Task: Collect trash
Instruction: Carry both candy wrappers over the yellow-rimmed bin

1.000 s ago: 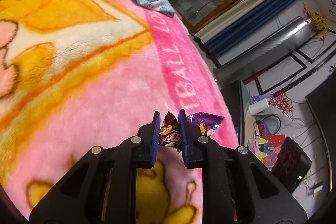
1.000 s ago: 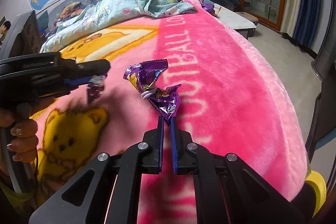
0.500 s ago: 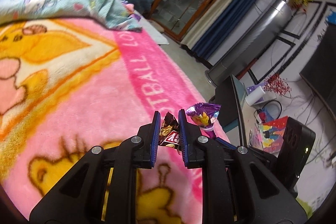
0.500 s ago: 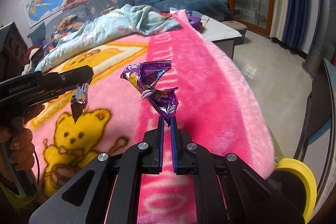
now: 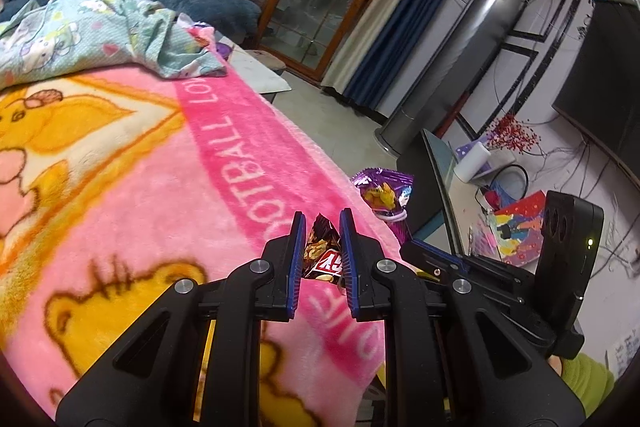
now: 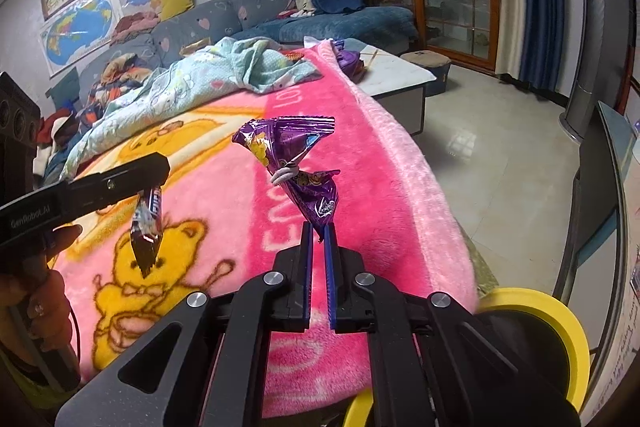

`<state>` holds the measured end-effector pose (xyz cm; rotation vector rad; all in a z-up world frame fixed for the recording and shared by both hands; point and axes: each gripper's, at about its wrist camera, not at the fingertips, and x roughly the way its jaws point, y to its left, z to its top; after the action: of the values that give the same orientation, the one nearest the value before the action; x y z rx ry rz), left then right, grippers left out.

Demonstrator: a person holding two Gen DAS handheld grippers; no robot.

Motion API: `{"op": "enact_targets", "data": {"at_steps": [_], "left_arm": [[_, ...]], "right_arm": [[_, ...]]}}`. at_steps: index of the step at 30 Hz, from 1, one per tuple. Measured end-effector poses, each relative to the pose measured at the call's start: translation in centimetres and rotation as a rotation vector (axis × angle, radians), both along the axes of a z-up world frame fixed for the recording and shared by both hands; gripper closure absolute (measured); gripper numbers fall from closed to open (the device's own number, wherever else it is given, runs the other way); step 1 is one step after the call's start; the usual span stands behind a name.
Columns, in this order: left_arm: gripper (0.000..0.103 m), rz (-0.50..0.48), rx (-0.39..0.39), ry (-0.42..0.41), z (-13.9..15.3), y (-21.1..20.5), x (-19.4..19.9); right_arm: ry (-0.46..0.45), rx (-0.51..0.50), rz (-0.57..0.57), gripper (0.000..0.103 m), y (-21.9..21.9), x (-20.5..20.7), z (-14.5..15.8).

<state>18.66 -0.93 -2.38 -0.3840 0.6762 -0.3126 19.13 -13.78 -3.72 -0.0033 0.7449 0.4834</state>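
Note:
My left gripper (image 5: 322, 223) is shut on a dark brown candy-bar wrapper (image 5: 322, 251), held above the pink blanket (image 5: 120, 195). The wrapper hangs from the left gripper in the right wrist view (image 6: 146, 227). My right gripper (image 6: 319, 231) is shut on a crumpled purple snack wrapper (image 6: 292, 155) that stands up above its fingertips. That purple wrapper also shows in the left wrist view (image 5: 384, 193), just right of my left gripper.
A light blue patterned quilt (image 6: 192, 83) lies bunched at the bed's far end. A low white table (image 6: 394, 75) stands past the bed's edge. A yellow-rimmed bin (image 6: 536, 331) sits low right. A dark desk (image 5: 436, 187) and tall silver cylinder (image 5: 456, 67) stand by the floor.
Both grippers have lifted with their wrappers and drawn back toward the bed's near edge. The yellow-rimmed bin has come further into the right wrist view.

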Motion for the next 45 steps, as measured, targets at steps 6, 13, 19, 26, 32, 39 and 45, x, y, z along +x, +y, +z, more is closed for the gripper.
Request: {"op": "enact_targets", "data": {"at_steps": [6, 13, 19, 26, 32, 39, 45], "left_arm": [[0.091, -0.036, 0.017, -0.019, 0.5, -1.6, -0.8], [0.091, -0.078, 0.038, -0.037, 0.9, -3.5, -1.3], [0.091, -0.116, 0.057, -0.049, 1.0, -5.2, -1.7], [0.091, -0.164, 0.085, -0.062, 0.9, -7.4, -2.3], [0.091, -0.208, 0.097, -0.064, 0.5, -9.5, -3.1], [0.091, -0.263, 0.120, -0.055, -0.5, -11.7, -3.2], [0.091, -0.269, 0.110, -0.032, -1.4, -12.1, -3.1]], "right_arm": [[-0.009, 0.013, -0.020, 0.097, -1.1, -0.6, 0.5], [-0.010, 0.028, -0.050, 0.097, -2.9, -1.4, 0.9], [-0.012, 0.043, -0.084, 0.097, -4.7, -2.1, 1.1], [-0.011, 0.059, -0.119, 0.097, -6.5, -3.0, 1.5], [-0.014, 0.064, -0.144, 0.097, -7.8, -3.9, 1.6], [-0.005, 0.055, -0.184, 0.097, -9.9, -4.7, 1.1], [0.066, 0.122, -0.180, 0.097, -11.3, -3.7, -0.5]]}}
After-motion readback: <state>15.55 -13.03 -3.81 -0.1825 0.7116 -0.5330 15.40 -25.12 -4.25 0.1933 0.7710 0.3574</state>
